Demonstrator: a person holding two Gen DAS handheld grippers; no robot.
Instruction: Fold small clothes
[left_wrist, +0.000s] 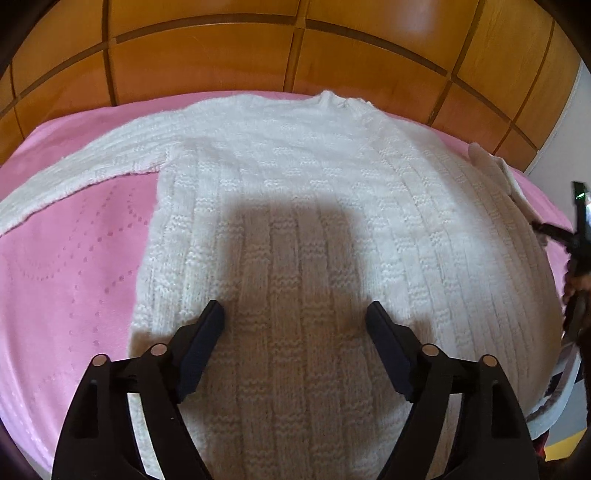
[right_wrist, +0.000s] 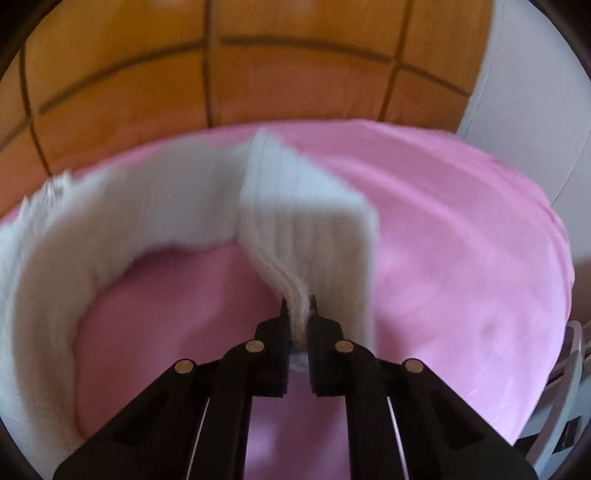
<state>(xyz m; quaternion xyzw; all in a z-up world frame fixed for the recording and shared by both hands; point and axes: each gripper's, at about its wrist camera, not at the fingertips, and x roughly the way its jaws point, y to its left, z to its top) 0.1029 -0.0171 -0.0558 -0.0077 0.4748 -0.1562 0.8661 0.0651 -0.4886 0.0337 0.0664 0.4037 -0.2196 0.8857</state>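
Observation:
A white knitted sweater (left_wrist: 295, 192) lies flat on a pink bedspread (left_wrist: 66, 280), neck toward the headboard, its left sleeve stretched out to the left. My left gripper (left_wrist: 295, 314) is open and hovers over the sweater's lower body, holding nothing. My right gripper (right_wrist: 298, 306) is shut on the ribbed cuff of the sweater's right sleeve (right_wrist: 303, 221) and holds it lifted off the bedspread (right_wrist: 461, 240). The right gripper also shows at the far right edge of the left wrist view (left_wrist: 576, 240).
A quilted orange-brown headboard (left_wrist: 295, 51) stands behind the bed. A pale wall (right_wrist: 535, 92) is at the right. A grey framed object (right_wrist: 569, 387) sits beside the bed at the right edge.

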